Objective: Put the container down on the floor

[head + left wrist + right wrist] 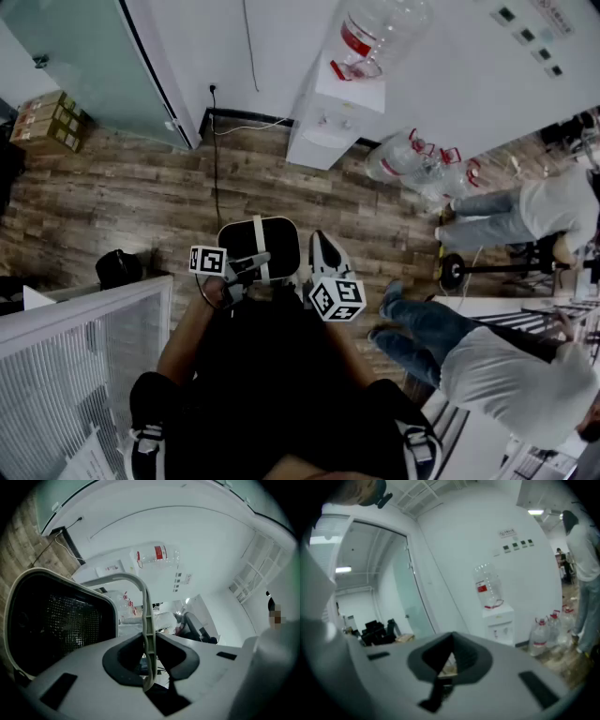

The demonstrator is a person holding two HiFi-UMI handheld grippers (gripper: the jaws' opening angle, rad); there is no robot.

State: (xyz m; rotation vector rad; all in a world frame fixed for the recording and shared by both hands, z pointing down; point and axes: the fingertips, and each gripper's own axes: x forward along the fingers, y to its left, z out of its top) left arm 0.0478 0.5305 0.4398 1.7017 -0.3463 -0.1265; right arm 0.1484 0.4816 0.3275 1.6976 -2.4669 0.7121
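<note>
The container is a black bin with a white rim and a white hoop handle. It hangs above the wooden floor, just in front of the person's body. My left gripper is shut on that handle. In the left gripper view both pads press on the handle, and the bin's dark mesh inside fills the left side. My right gripper is to the right of the bin, apart from it. In the right gripper view its jaws meet at the tips with nothing between them.
A water dispenser stands against the far wall, with spare water jugs to its right. Two persons are at the right. A white partition and a black object are on the left, cardboard boxes far left.
</note>
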